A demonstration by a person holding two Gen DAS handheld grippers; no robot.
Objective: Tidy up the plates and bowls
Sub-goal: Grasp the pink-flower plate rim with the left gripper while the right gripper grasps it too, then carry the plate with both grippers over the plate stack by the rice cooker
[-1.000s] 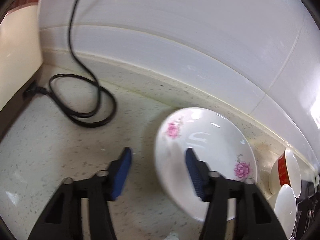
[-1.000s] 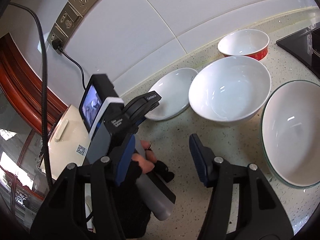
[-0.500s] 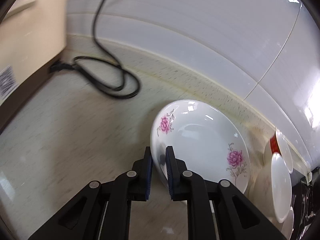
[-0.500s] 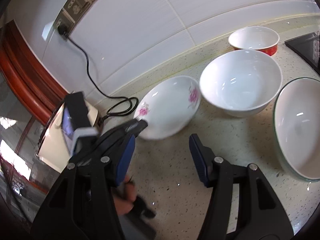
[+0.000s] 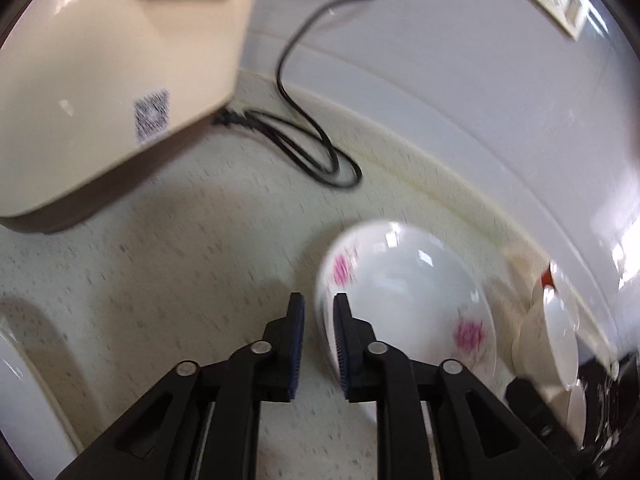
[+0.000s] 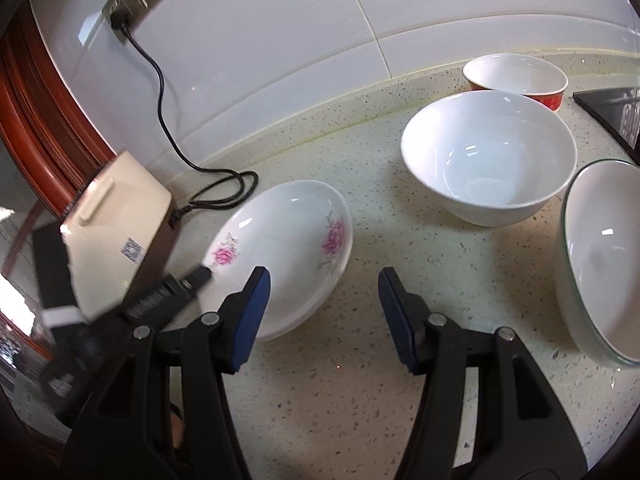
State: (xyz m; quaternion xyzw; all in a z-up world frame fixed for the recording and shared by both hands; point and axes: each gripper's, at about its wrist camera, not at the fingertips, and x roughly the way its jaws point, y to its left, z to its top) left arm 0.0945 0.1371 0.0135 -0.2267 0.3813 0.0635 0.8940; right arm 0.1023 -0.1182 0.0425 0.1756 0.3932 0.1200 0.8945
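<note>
My left gripper (image 5: 319, 312) is shut on the near rim of a white plate with pink flowers (image 5: 408, 292) and holds it tilted above the speckled counter; it also shows in the right wrist view (image 6: 288, 240), lifted at its left edge. My right gripper (image 6: 324, 292) is open and empty over the counter, just right of that plate. A large white bowl (image 6: 488, 156), a red-sided bowl (image 6: 516, 76) behind it, and a green-rimmed bowl (image 6: 604, 256) at the right stand on the counter.
A cream appliance (image 5: 108, 72) with a black cord (image 5: 304, 136) stands at the left by the tiled wall. A black cooktop edge (image 6: 608, 112) lies at far right. A white rounded edge (image 5: 24, 380) shows at the lower left of the left wrist view.
The left gripper closed on the flowered plate's rim, then lifted and carried it left toward the cream appliance. The right gripper stayed open and shifted a little.
</note>
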